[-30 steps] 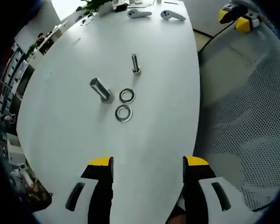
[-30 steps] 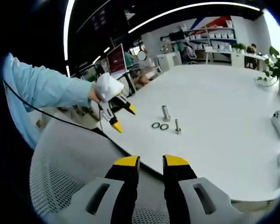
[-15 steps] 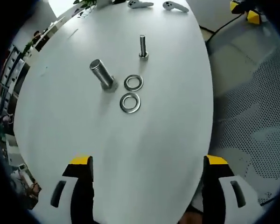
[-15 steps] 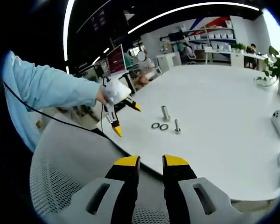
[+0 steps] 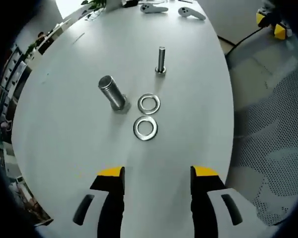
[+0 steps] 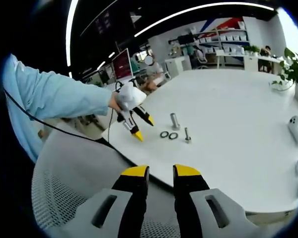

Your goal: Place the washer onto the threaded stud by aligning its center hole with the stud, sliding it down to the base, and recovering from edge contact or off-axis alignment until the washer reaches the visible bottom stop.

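On the white table point(image 5: 64, 134) lie two steel washers, one nearer me point(image 5: 145, 128) and one behind it point(image 5: 149, 103). A thick bolt point(image 5: 111, 93) stands head-down to their left, and a thin threaded stud point(image 5: 160, 60) stands farther back. My left gripper point(image 5: 158, 174) is open and holds nothing, a short way before the near washer. The right gripper view shows that left gripper point(image 6: 144, 128) hovering left of the washers point(image 6: 169, 135), bolt point(image 6: 175, 120) and stud point(image 6: 187, 135). My right gripper point(image 6: 161, 172) is shut on nothing, back over the chair.
Two white controllers point(image 5: 154, 8) lie at the table's far end. A grey mesh chair point(image 5: 268, 139) runs along the table's right edge. A gloved hand with a light blue sleeve point(image 6: 54, 96) carries the left gripper. A plant point(image 6: 294, 69) stands at the far right.
My left jaws have narrowed since half a second ago. The left gripper has moved toward the washers, seen going rightward in the right gripper view. The right gripper has stayed put.
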Action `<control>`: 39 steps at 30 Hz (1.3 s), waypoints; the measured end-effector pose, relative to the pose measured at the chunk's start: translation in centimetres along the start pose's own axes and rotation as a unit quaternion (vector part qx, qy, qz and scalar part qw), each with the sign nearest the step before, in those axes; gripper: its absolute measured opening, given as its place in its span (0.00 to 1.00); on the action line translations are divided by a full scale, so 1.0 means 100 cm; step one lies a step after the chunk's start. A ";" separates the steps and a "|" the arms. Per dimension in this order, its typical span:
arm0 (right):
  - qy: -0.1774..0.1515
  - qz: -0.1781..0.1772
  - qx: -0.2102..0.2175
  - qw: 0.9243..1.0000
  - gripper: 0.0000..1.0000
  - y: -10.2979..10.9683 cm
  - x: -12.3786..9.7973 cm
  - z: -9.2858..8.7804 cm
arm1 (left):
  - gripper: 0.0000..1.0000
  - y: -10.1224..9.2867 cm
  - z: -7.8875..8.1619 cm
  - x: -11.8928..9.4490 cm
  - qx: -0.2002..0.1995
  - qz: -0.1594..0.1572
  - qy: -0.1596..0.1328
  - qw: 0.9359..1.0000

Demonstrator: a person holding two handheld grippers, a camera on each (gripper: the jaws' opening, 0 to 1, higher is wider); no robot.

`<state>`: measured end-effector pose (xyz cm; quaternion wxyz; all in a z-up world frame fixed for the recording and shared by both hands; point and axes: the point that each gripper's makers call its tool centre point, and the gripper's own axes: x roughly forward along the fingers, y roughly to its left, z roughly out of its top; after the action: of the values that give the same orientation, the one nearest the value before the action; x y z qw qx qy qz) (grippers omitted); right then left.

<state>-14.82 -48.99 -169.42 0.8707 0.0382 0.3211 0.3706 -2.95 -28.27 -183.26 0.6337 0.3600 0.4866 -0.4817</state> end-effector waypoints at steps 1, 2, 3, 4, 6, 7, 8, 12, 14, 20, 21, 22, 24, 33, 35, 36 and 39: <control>0.000 0.000 0.000 1.000 0.22 0.000 0.000 0.000 | 0.51 0.001 0.002 0.002 0.002 0.000 -0.001 1.000; 0.000 -0.001 0.001 1.000 0.22 0.000 0.000 0.000 | 0.51 0.002 0.005 0.003 0.003 -0.001 -0.001 1.000; -0.001 -0.001 0.001 1.000 0.22 0.000 0.000 0.000 | 0.50 0.002 0.007 0.005 0.004 -0.001 0.000 1.000; -0.002 -0.001 0.002 1.000 0.22 0.000 0.000 0.000 | 0.49 0.001 0.011 0.007 0.008 -0.003 -0.001 1.000; -0.004 -0.002 0.003 1.000 0.22 0.000 -0.001 0.001 | 0.46 0.001 0.015 0.010 0.012 -0.005 0.000 1.000; -0.004 -0.002 0.003 1.000 0.22 -0.001 0.000 0.001 | 0.44 0.001 0.019 0.013 0.016 -0.004 -0.002 1.000; -0.004 -0.002 0.004 1.000 0.22 -0.001 0.000 0.001 | 0.44 0.001 0.021 0.015 0.018 -0.003 -0.003 1.000; -0.004 -0.002 0.004 1.000 0.22 -0.001 0.000 0.001 | 0.43 0.003 0.029 0.023 0.013 -0.005 0.002 1.000; -0.004 -0.002 0.004 1.000 0.22 0.000 0.000 0.001 | 0.41 0.005 0.029 0.024 0.033 0.004 0.013 0.999; -0.004 -0.002 0.004 1.000 0.22 -0.001 -0.001 0.000 | 0.39 0.006 0.035 0.025 0.045 -0.002 0.022 0.999; -0.004 -0.002 0.004 1.000 0.22 -0.001 -0.001 0.000 | 0.40 0.006 0.036 0.025 0.050 -0.003 0.030 0.998; -0.003 -0.001 0.004 1.000 0.22 -0.001 -0.001 0.000 | 0.40 0.007 0.036 0.026 0.054 -0.004 0.035 0.998; 0.001 0.000 0.002 1.000 0.22 0.000 0.000 -0.001 | 0.40 0.009 0.036 0.028 0.068 -0.007 0.045 0.997; 0.009 0.002 -0.003 1.000 0.22 0.000 0.001 -0.003 | 0.40 0.016 0.035 0.032 0.085 -0.012 0.072 0.994; 0.009 0.002 -0.002 1.000 0.22 0.001 0.001 -0.003 | 0.38 0.019 0.036 0.032 0.074 -0.008 0.072 0.995; 0.009 0.002 -0.002 1.000 0.22 0.001 0.001 -0.003 | 0.38 0.019 0.036 0.032 0.071 -0.008 0.072 0.995; 0.009 0.001 -0.002 1.000 0.22 0.000 0.001 -0.003 | 0.37 0.017 0.037 0.032 0.082 -0.007 0.070 0.994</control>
<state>-14.94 -48.93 -169.67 0.8673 0.0335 0.3282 0.3728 -0.07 -32.08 -185.38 0.5627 0.4403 0.4915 -0.4980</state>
